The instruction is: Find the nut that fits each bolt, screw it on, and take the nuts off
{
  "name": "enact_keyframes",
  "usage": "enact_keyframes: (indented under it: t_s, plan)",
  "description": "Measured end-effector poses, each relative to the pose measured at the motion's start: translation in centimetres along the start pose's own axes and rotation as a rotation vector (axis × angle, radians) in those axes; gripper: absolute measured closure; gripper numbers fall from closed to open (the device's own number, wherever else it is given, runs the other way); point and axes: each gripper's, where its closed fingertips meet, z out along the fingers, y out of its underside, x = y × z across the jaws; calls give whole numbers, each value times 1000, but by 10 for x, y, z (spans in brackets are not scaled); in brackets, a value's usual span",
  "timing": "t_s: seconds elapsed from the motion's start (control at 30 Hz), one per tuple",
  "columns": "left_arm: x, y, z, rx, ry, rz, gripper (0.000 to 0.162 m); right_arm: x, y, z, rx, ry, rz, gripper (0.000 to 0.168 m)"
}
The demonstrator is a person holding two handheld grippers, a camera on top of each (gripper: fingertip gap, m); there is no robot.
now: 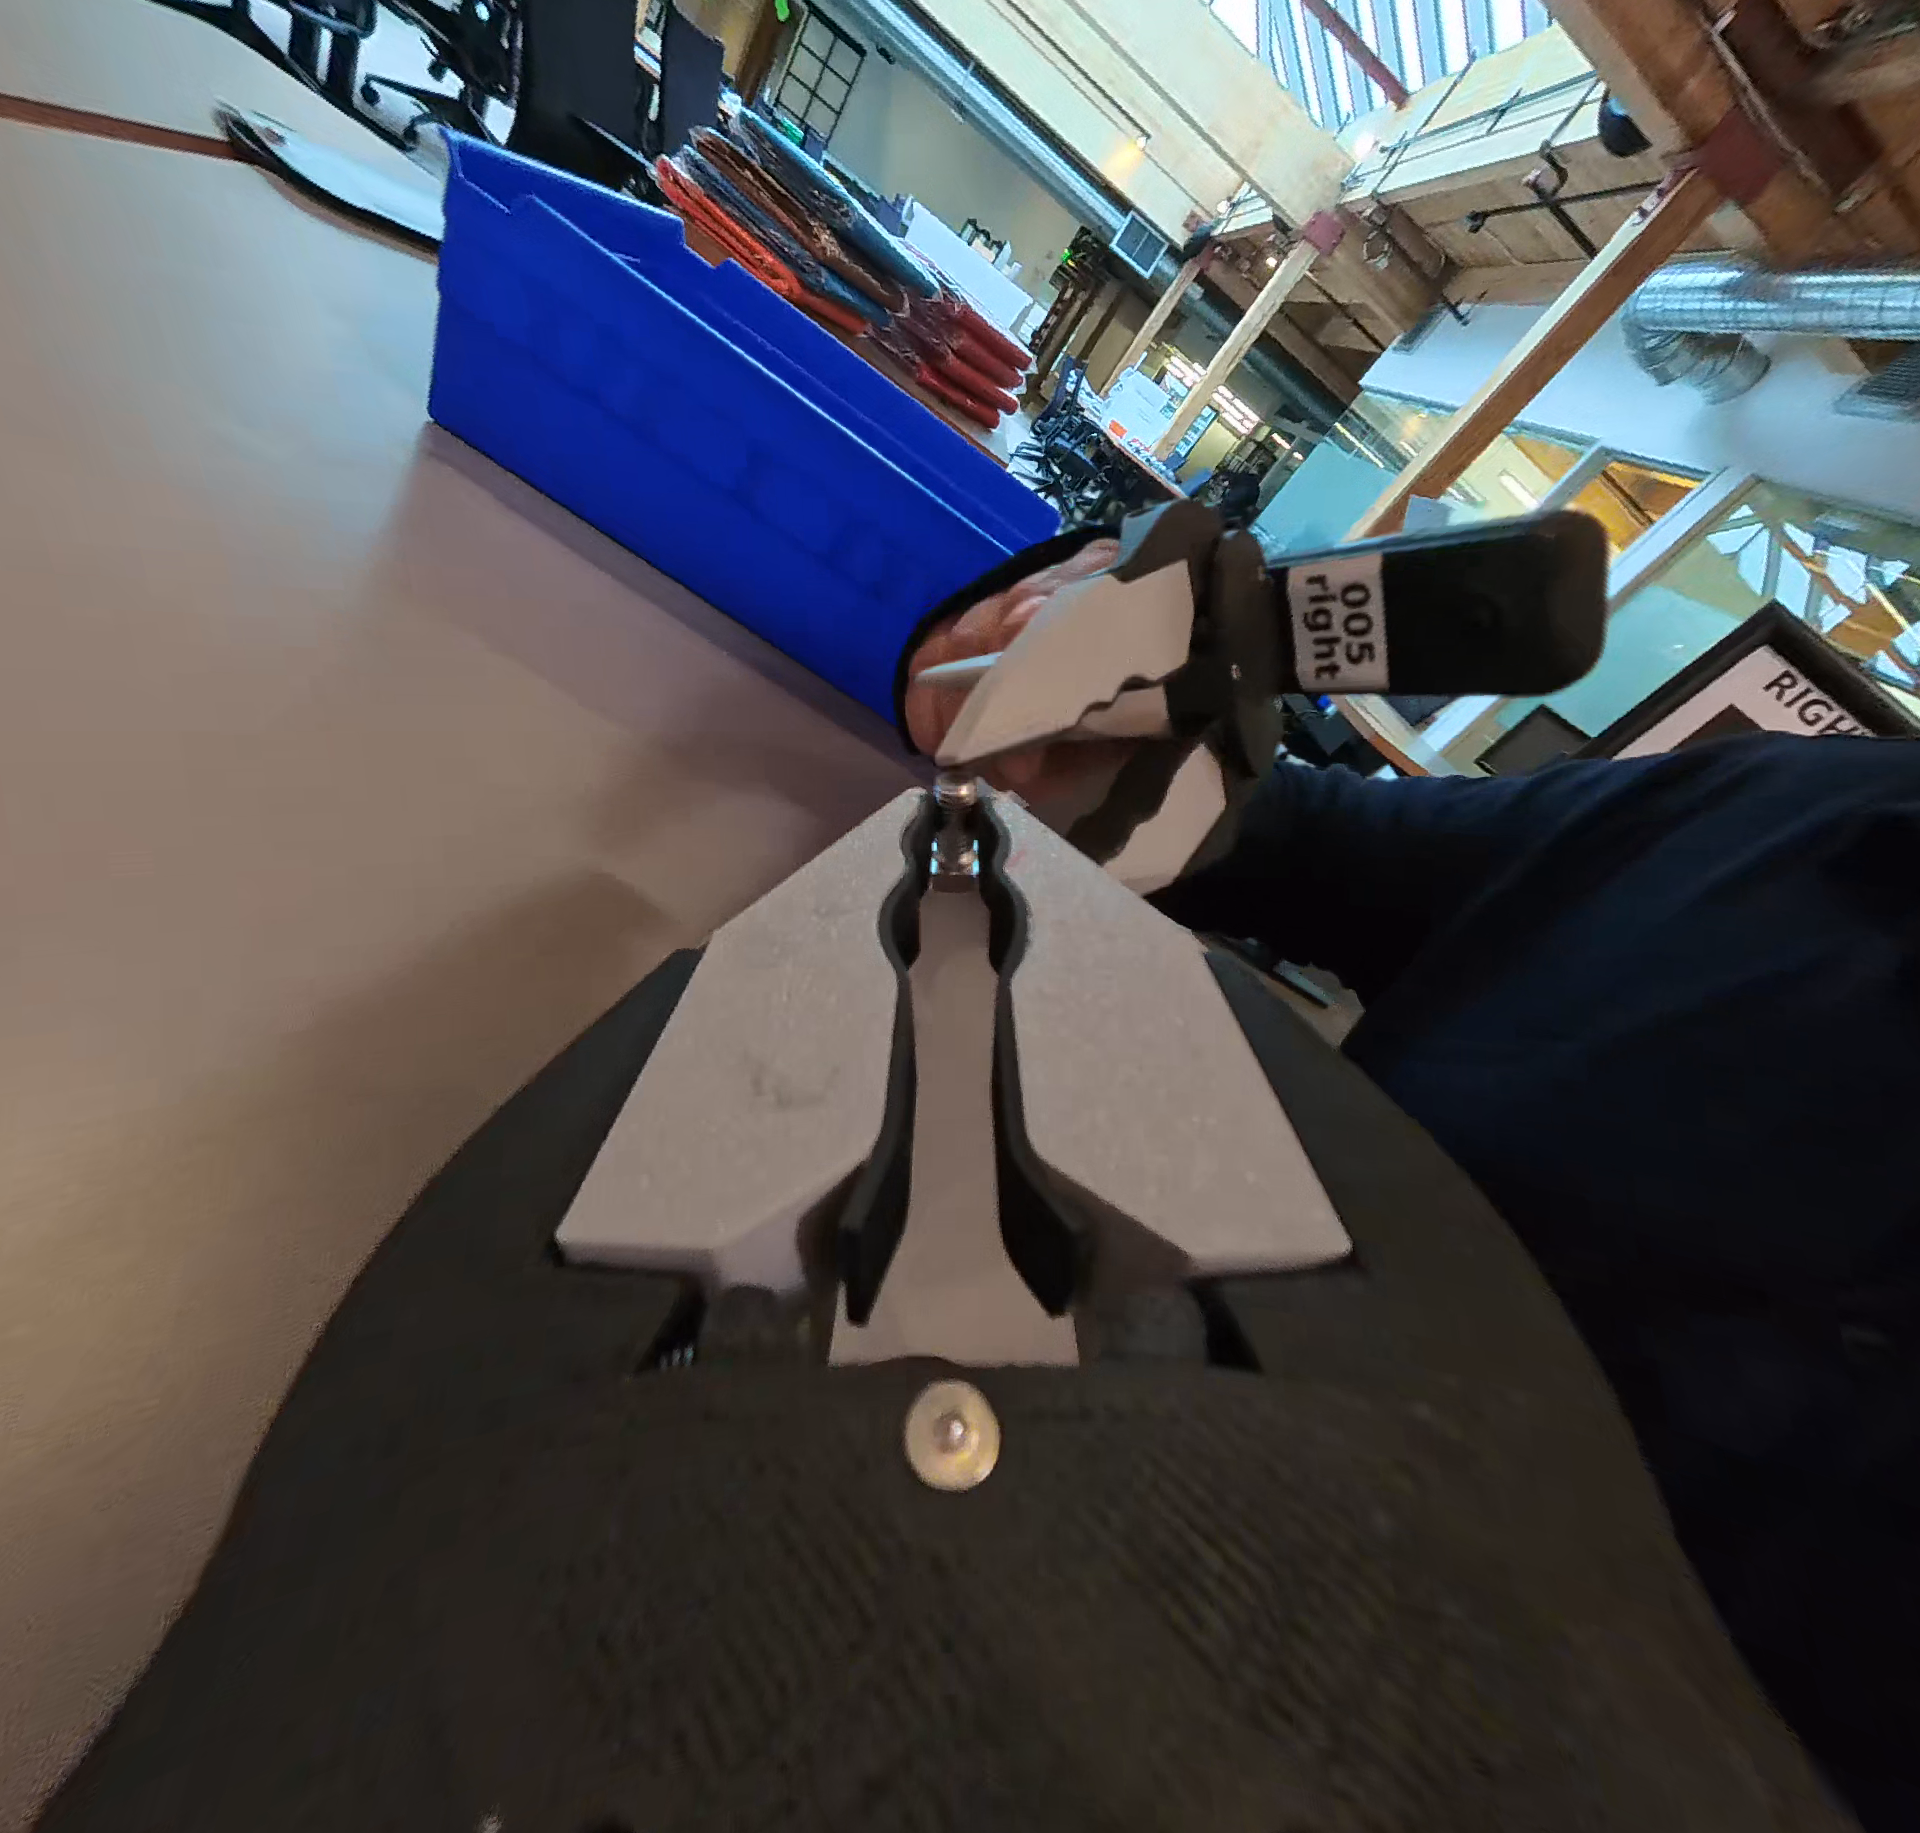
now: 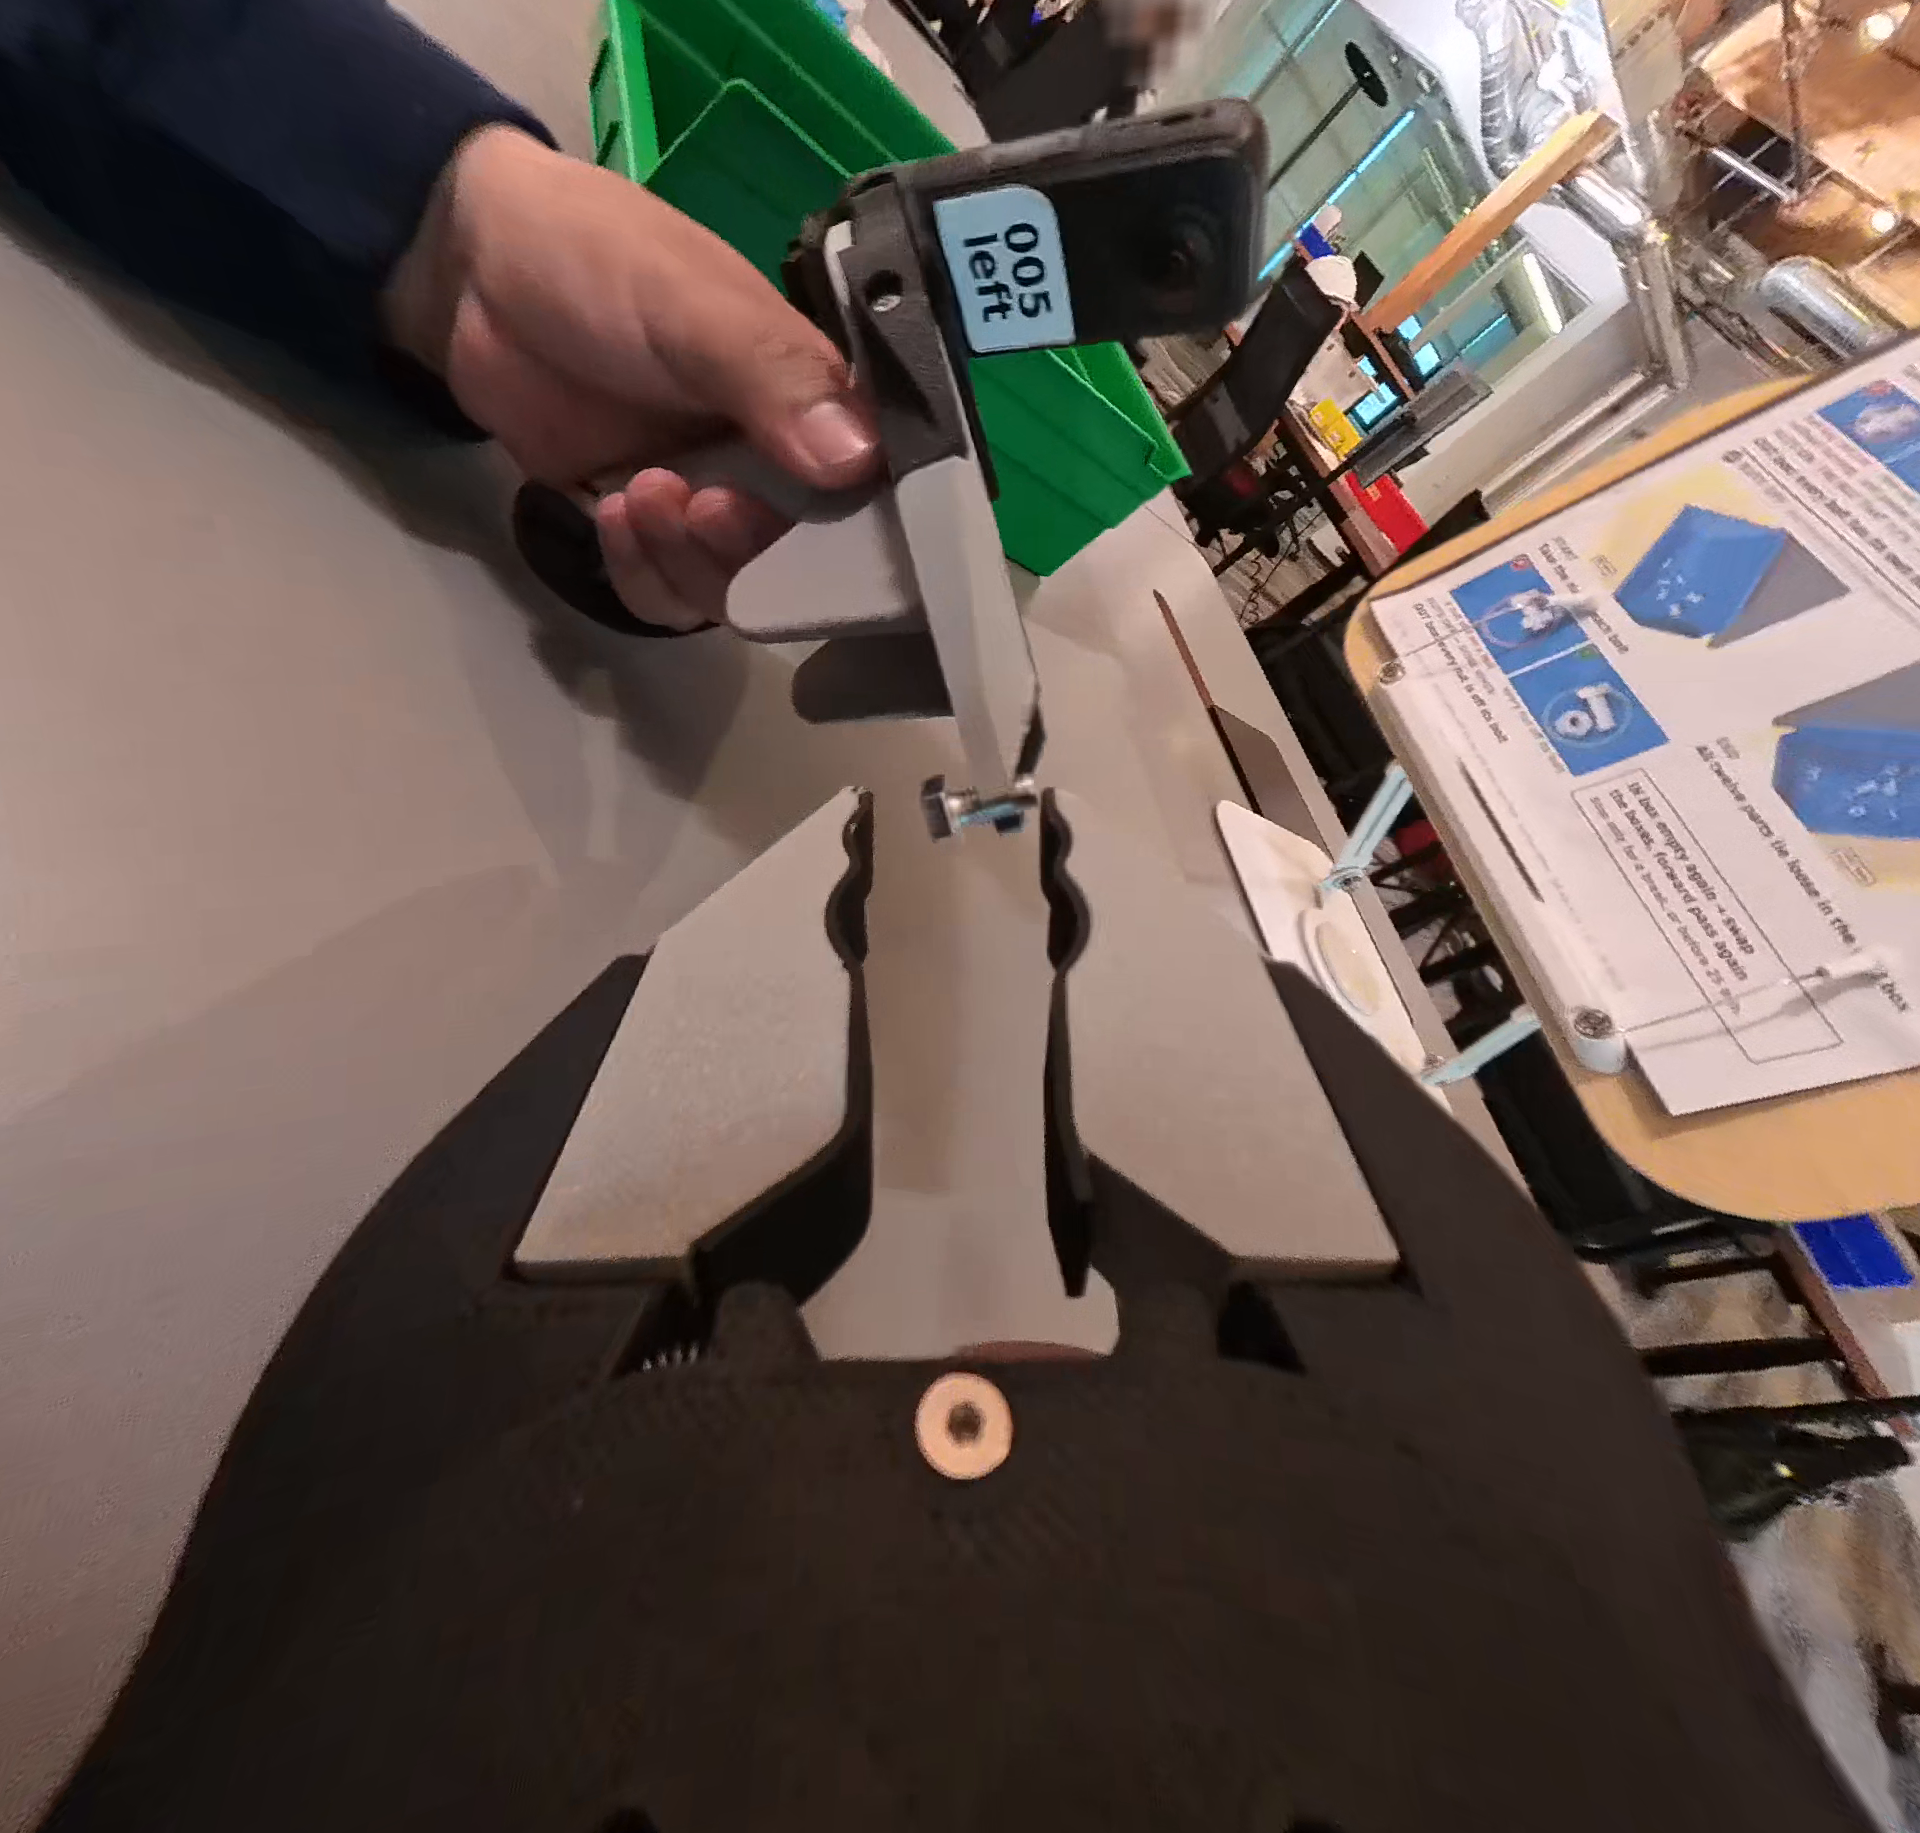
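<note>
My left gripper (image 1: 954, 822) is shut on a small silver bolt (image 1: 952, 853), whose threaded end sticks out past the fingertips with a nut (image 1: 954, 796) on it. In the right wrist view the left gripper (image 2: 1013, 775) comes down from above and holds the bolt (image 2: 987, 809) crosswise, with the nut (image 2: 940, 812) at its free end. My right gripper (image 2: 954, 812) is open, its fingertips on either side of the bolt and nut without touching them. In the left wrist view one right gripper finger (image 1: 1060, 661) hangs just above the nut.
A blue bin (image 1: 675, 412) stands on the beige table (image 1: 260, 640) behind the grippers. A green bin (image 2: 831, 173) stands behind the left hand (image 2: 623, 349). A tilted instruction board (image 2: 1662, 796) is at the right, past the table edge. A dark-sleeved arm (image 1: 1558, 952) fills the right side. My two grippers' fingertips are within a few centimetres of each other.
</note>
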Motion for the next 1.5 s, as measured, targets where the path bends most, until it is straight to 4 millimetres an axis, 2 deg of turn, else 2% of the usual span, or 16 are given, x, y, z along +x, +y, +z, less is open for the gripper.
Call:
enact_keyframes:
  t_s: [0.1,0.23,0.47,0.57,0.83,0.97,1.07,1.37,1.5]
  plan:
    - [2,2,2,-7,24,-32,157,2,0,3,-21,54,-72,148]
    - [-1,6,2,-26,19,-42,157,0,3,4,-43,58,-96,149]
    - [-10,17,-2,-99,-13,-6,153,-5,10,3,-49,5,-30,149]
    - [-6,19,0,-105,20,-27,160,-7,12,4,-59,-2,-40,149]
    - [-6,20,1,-97,47,-71,160,-8,11,4,-76,30,-115,149]
    - [-5,19,1,-93,46,-67,159,-8,11,4,-69,28,-97,149]
    - [-2,22,4,-103,68,-86,154,-9,10,5,-67,22,-101,149]
    - [-8,24,4,-144,-41,62,157,-10,12,5,-75,15,-92,149]
    - [-15,19,0,-136,-109,138,156,-7,11,-1,-35,-36,46,148]
